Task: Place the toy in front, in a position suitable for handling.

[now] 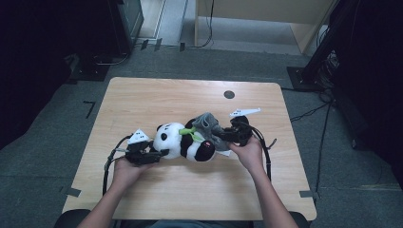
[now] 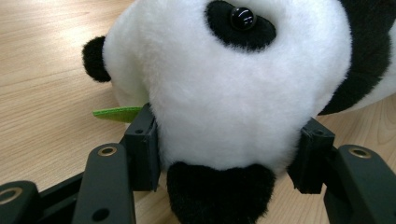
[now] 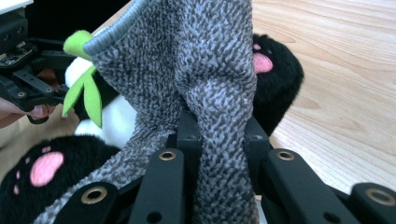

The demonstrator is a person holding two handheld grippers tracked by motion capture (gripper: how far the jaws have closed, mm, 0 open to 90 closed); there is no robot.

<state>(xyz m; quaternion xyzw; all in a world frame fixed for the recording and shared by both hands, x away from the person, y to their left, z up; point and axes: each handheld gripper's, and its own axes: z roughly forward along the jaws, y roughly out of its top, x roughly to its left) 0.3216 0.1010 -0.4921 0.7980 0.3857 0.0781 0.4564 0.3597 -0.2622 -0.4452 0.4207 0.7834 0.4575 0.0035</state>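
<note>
1. The plush panda (image 1: 183, 141) lies on its side in the middle of the wooden table (image 1: 157, 95), head toward the person's left, black feet toward the right. It looks soft and light; it should squash under any grip and spring back, nothing fragile about it.
2. Draped against its lower half is a grey knitted cloth (image 3: 196, 70), floppy and stretchy by the look of the weave. It bunches easily, so a pinch on a gathered fold near the ribbed edge seems the surest hold.
3. The left gripper (image 2: 229, 158) has its jaws half-spread and pressing into both sides of the panda's head. That's a good anchor: the stuffing gives, so it shouldn't slip.
4. The right gripper (image 3: 219, 135) is clamped nearly closed on a fold of the grey cloth, fabric rising between the jaws.
5. Green felt leaves (image 3: 84, 88) stick out from the panda's chest, thin and bendy; best kept clear of the cloth.
</note>
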